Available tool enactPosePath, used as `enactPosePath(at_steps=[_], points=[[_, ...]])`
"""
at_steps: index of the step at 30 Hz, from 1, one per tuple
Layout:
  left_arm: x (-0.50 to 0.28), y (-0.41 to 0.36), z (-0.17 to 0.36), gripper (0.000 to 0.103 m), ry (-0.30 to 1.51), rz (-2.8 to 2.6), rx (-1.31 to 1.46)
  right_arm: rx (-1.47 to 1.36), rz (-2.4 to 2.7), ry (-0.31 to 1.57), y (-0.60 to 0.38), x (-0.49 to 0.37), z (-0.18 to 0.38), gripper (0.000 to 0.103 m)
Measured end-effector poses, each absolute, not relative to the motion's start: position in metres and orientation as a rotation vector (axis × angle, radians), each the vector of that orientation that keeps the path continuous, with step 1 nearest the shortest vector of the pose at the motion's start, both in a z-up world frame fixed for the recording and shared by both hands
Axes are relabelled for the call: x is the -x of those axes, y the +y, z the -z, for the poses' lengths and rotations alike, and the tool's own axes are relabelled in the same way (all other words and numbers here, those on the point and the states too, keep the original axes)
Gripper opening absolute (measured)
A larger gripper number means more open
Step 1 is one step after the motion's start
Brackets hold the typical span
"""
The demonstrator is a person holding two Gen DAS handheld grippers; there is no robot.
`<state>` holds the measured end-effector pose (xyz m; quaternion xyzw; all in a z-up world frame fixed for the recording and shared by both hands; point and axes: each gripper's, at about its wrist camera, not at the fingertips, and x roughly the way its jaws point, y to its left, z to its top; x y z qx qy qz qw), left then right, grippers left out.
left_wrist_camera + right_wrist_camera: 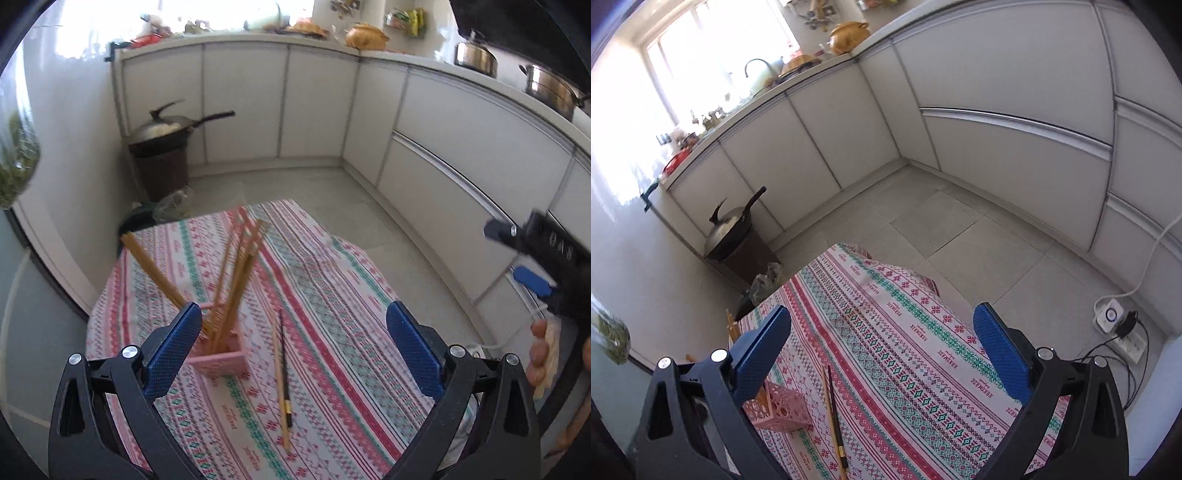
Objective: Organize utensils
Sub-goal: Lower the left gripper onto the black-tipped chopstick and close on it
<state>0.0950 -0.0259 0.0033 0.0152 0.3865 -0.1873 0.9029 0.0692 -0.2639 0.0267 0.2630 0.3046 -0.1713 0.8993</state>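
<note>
A pink lattice holder (223, 360) stands on the patterned tablecloth (332, 295) with several wooden chopsticks (236, 273) leaning out of it. Beside it two loose chopsticks (282, 373) lie flat, one pale wood, one dark with a gold band. My left gripper (295, 343) hovers open above them, nothing between its blue pads. In the right wrist view the holder (779, 408) sits low left, partly behind my left finger, and the loose chopsticks (833, 413) lie near the bottom. My right gripper (882, 347) is open and empty above the cloth.
A wok on a dark bin (162, 147) stands against the wall beyond the table, with bags (173, 206) at its foot. White cabinets (443, 122) curve round the tiled floor. A power strip and cables (1123, 332) lie on the floor at right. A hand (541, 354) holds the other gripper at the right edge.
</note>
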Motion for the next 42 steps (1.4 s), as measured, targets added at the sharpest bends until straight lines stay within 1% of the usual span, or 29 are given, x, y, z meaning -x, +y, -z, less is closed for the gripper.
enactPosePath(at_steps=[4,8,12,16,19,24,27,31,32,38,42], points=[[-0.095,-0.071,0.036,0.096,0.941,0.503,-0.069,-0.655,0.407,0.586,-0.303,-0.054,-0.03,0.096],[-0.102,-0.116,0.079,0.096,1.032,0.509,-0.192,-0.753,0.416,0.586,-0.334,-0.046,-0.025,0.096],[-0.129,-0.145,0.116,0.096,1.026,0.367,-0.243,-0.817,0.379,0.623,-0.354,-0.045,-0.016,0.096],[-0.156,-0.159,0.141,0.096,1.009,0.239,-0.22,-0.836,0.368,0.648,-0.366,-0.043,-0.01,0.096],[-0.175,-0.164,0.15,0.096,0.987,0.213,-0.203,-0.833,0.367,0.665,-0.373,-0.043,-0.005,0.096],[-0.207,-0.159,0.17,0.095,1.031,0.155,-0.182,-0.831,0.376,0.699,-0.378,-0.047,0.005,0.096],[-0.225,-0.154,0.182,0.091,1.075,0.132,-0.181,-0.825,0.367,0.724,-0.374,-0.054,0.009,0.096],[-0.24,-0.146,0.197,0.078,1.159,0.129,-0.145,-0.793,0.35,0.748,-0.365,-0.062,0.011,0.096],[-0.241,-0.143,0.199,0.076,1.168,0.121,-0.137,-0.785,0.347,0.753,-0.363,-0.064,0.011,0.096],[-0.237,-0.131,0.201,0.078,1.137,0.076,-0.155,-0.759,0.323,0.785,-0.356,-0.071,0.015,0.096],[-0.235,-0.13,0.205,0.084,1.118,0.06,-0.19,-0.76,0.326,0.79,-0.357,-0.071,0.017,0.096]])
